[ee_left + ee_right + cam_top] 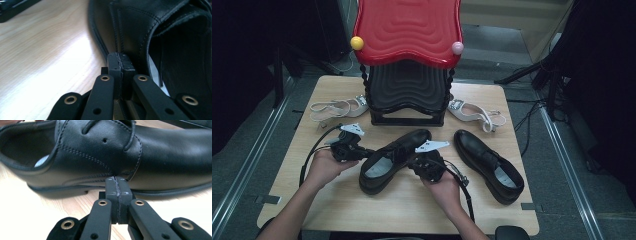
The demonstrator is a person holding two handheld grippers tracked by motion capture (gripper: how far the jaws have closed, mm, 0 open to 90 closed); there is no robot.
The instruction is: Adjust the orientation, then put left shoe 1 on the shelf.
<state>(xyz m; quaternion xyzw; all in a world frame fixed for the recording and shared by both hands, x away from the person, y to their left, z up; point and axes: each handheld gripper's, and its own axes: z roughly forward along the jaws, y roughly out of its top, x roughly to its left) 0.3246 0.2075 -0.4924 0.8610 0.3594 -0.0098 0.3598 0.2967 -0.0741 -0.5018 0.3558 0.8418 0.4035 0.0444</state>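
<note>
A pale wooden desk (337, 200) stands on a grey floor (242, 160), with dark stands and cables at both sides. At the desk's far edge stands a red-topped black rack (408, 60), the landmark here.

Two black shoes lie in front of the rack: the near shoe (394, 159) just before it, the second shoe (489, 165) off to the right. Two white sandals flank the rack, one sandal (334, 108) at its left foot, the other sandal (477, 115) at its right.

Two hands hold two grippers. The left gripper (120, 65) touches the near shoe's left side, its fingers pressed together and empty. The right gripper (116, 185) meets the shoe's right side, fingers likewise closed and empty.
</note>
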